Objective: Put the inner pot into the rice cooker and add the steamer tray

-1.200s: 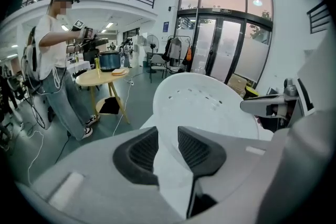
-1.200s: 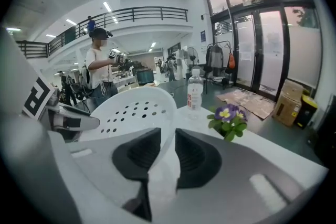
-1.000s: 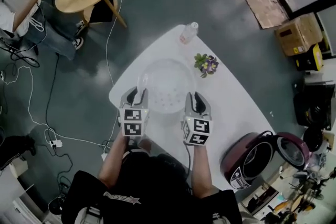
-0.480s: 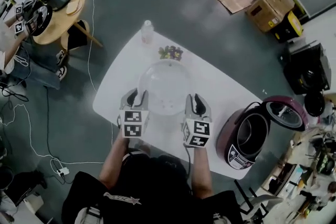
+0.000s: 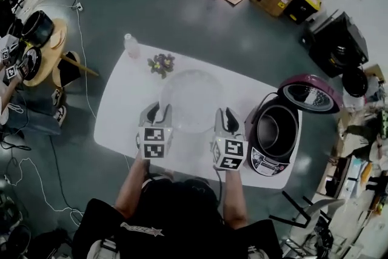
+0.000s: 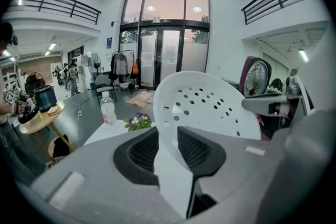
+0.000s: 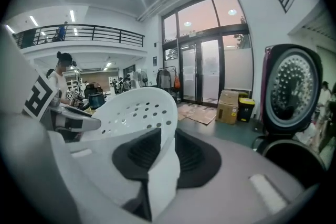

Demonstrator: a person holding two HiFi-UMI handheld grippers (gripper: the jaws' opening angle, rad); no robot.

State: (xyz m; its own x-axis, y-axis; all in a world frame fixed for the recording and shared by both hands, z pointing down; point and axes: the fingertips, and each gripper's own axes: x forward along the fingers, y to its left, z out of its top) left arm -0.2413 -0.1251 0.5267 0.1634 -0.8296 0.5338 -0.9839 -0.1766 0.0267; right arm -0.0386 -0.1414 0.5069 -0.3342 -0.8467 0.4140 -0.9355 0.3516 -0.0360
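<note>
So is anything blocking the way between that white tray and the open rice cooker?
Nothing visible does. Only bare table lies between the steamer tray and the rice cooker, whose lid is swung open on its far side.

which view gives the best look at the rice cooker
The head view: the whole rice cooker shows from above, lid up and the inside in sight. The right gripper view shows only the raised lid and a slice of the rim; the left gripper view catches just the lid, beyond the steamer tray.
</note>
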